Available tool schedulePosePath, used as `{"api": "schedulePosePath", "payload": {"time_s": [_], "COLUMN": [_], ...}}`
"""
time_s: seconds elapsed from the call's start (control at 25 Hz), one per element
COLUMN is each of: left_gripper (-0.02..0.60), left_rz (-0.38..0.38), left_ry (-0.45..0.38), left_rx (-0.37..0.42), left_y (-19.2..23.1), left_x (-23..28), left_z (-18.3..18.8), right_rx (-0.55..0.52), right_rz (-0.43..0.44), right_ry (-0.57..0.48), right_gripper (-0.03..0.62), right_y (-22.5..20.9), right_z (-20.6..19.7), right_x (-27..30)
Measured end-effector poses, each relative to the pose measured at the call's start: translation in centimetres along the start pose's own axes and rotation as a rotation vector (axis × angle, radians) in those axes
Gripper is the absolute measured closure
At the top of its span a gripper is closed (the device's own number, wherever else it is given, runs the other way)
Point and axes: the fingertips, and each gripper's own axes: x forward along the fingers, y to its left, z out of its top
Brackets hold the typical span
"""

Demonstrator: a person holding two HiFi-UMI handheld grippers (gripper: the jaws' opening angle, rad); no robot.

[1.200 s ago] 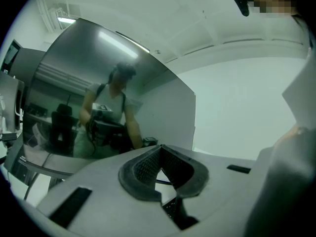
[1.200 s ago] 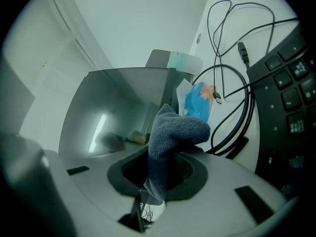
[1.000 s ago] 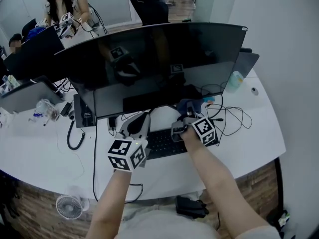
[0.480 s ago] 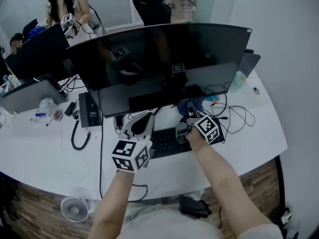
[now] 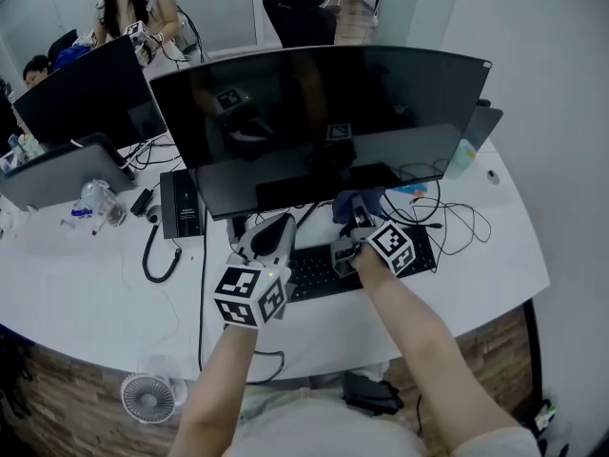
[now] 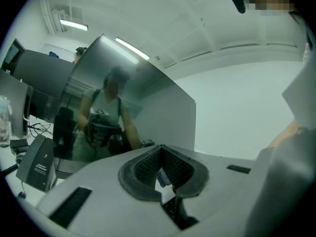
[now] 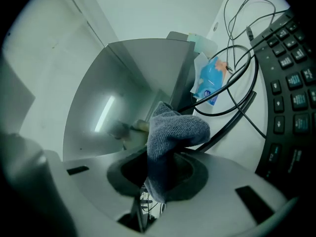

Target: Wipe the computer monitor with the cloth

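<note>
Right tool [image 7: 158,177] is clamped on the cloth [image 7: 170,137], its two jaws closed on the fabric. The cloth is a grey-blue knitted piece, folded over into a rounded hump above the jaws. Its lower end slips down between them and out of sight. From the head view only a dark blue tuft of it shows, at 11 o'clock from the right tool's marker cube; the tool hides the rest. That tuft lies just below the bottom edge of the monitor [image 5: 324,112], and whether they touch cannot be told.

Left tool [image 6: 160,174] has its jaws drawn together with nothing held between them. It hovers over the left end of the keyboard [image 5: 319,269] and covers those keys.

The monitor stands at 12 o'clock from both tools. It is wide, curved and dark, and it reflects a person and the marker cubes. Its stand is mostly hidden behind the screen. In the right gripper view its face is a dull grey sheet with one streak of light.

Black cables [image 5: 447,217] loop over the white table [image 5: 86,284] at 3 o'clock from the right tool. A blue packet [image 7: 211,80] lies among them, its print too small to read.
</note>
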Motion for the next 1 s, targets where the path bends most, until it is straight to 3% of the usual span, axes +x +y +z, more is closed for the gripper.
{"api": "schedulePosePath", "payload": {"time_s": [1.0], "left_gripper": [0.572], "left_rz": [0.049], "left_ry": [-0.012], "left_rx": [-0.048], "left_y": [4.2], "left_x": [-3.4], "left_z": [-0.6], "right_rx": [-0.009], "right_rz": [0.021], "right_ry": [0.059], "right_gripper": [0.526], "right_y": [1.9], "right_z": [-5.1], "right_x": [0.4]}}
